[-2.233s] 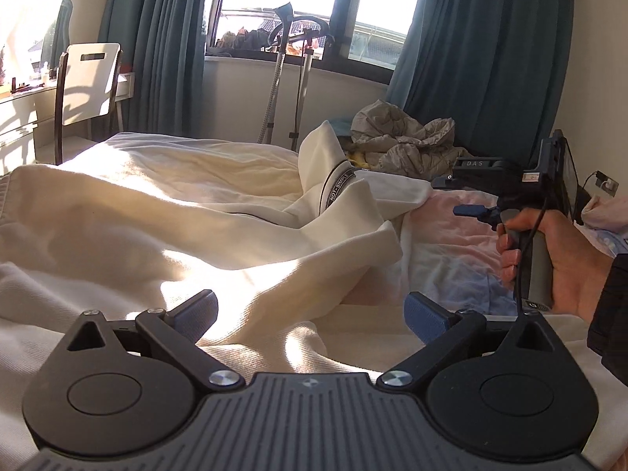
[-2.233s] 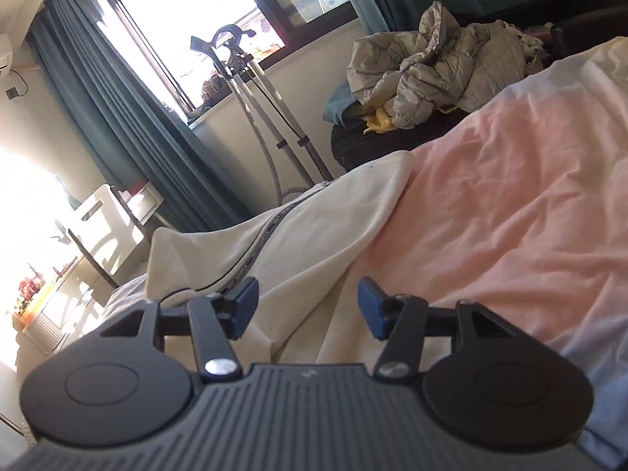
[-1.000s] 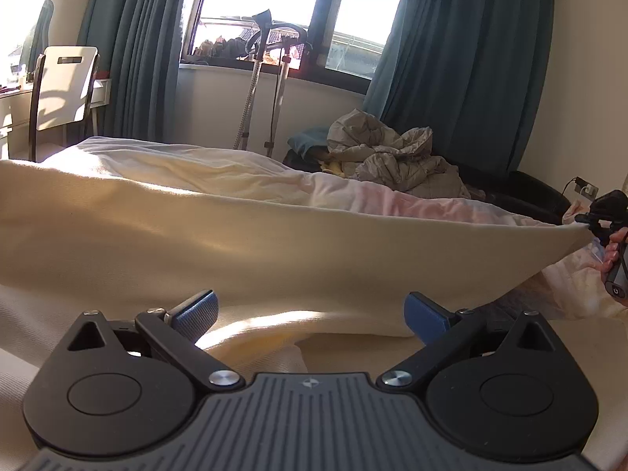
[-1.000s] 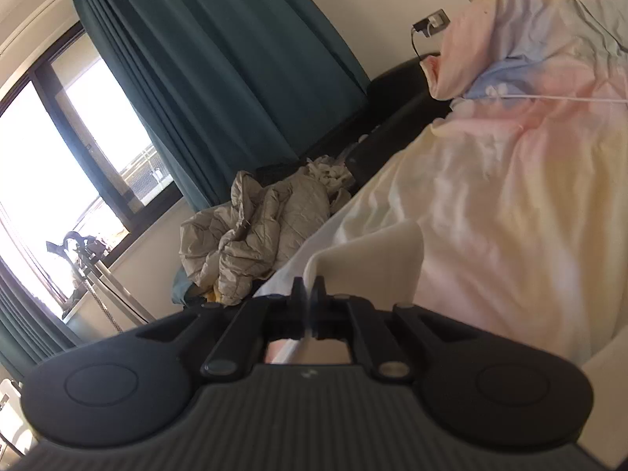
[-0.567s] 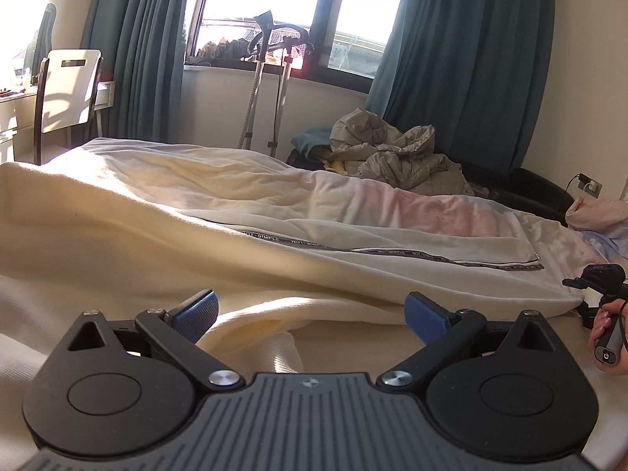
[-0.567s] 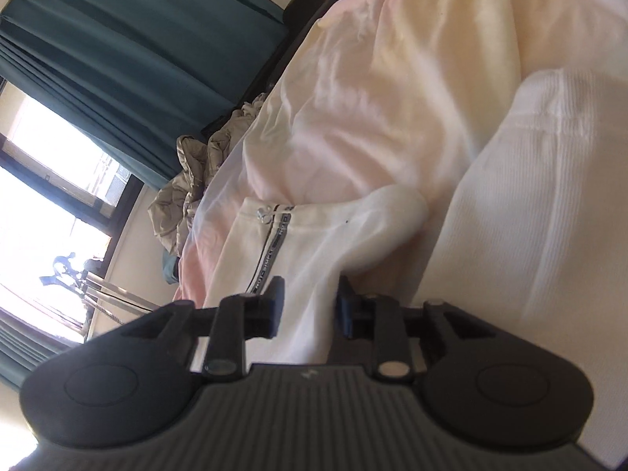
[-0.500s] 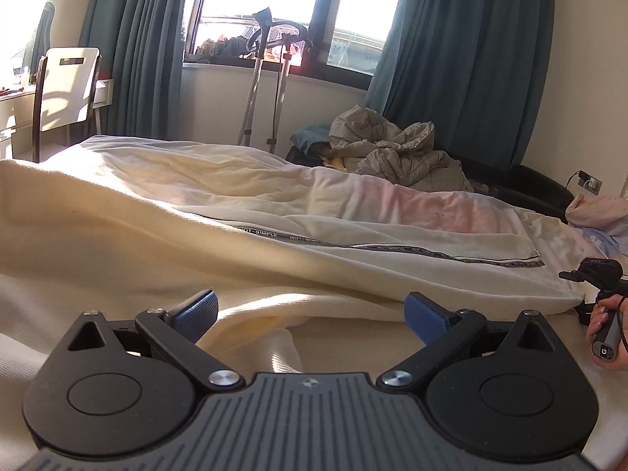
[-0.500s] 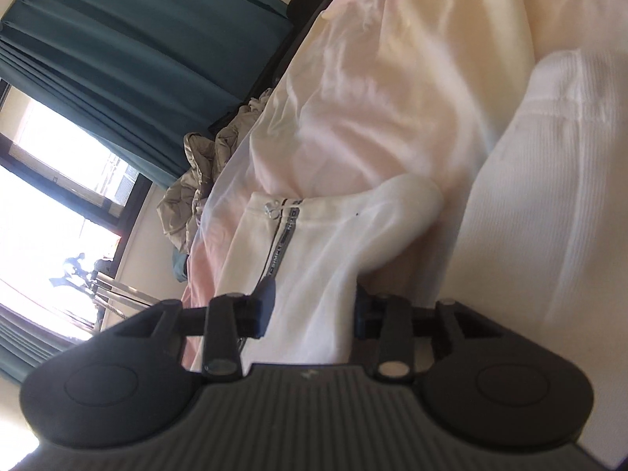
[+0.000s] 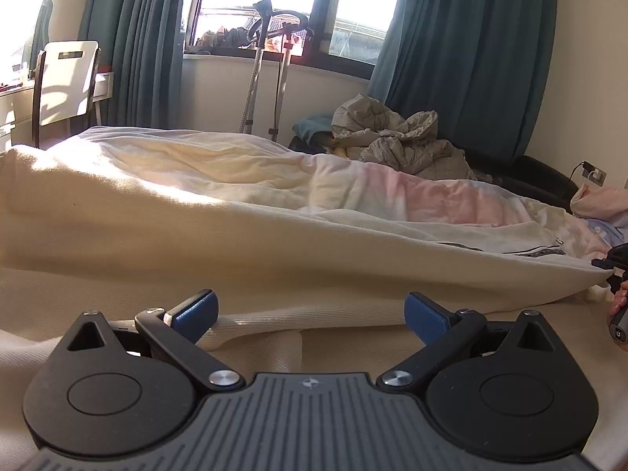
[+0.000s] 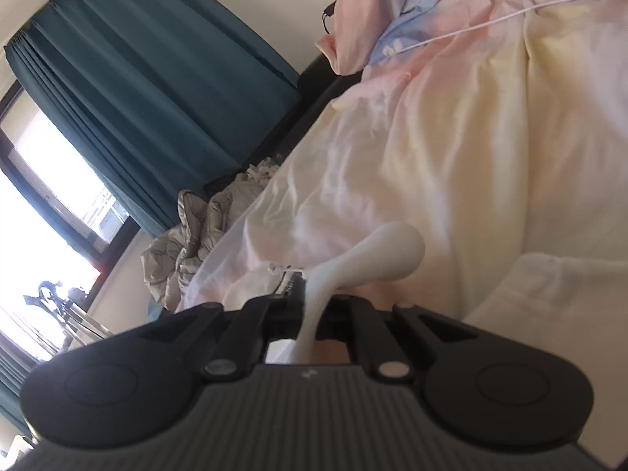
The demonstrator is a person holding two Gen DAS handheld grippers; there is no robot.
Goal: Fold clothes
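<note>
We hold the left tongs [image 9: 310, 312] spread wide at the bottom of the left wrist view, blue pads apart and gripping nothing, low over the cream garment [image 9: 235, 243] that lies stretched across the middle of the frame on the bed [image 9: 431, 196]. A ribbed fold of the same cloth lies between the two pads without touching either. The garment's far edge runs to the right border of the frame, where the right hand [image 9: 620, 314] shows beside its taut corner, and a dark zipper band lies just above that corner. In the right wrist view our right tongs [image 10: 314, 310] are pressed together on a thin pinch of the cream garment [image 10: 376, 259], which bulges out in a rounded lobe just above the fingertips at lower center. The zipper end sits just left of that lobe. Behind it the pastel pink and yellow bed cover [image 10: 451, 137] fills the right half, with a white cable [image 10: 471, 25] across its upper right. Teal curtains [image 9: 463, 55] hang in the upper part of the left view, a crumpled grey quilt [image 9: 396, 145] sits below them, and a white chair [image 9: 64, 82] stands at the far left.
</note>
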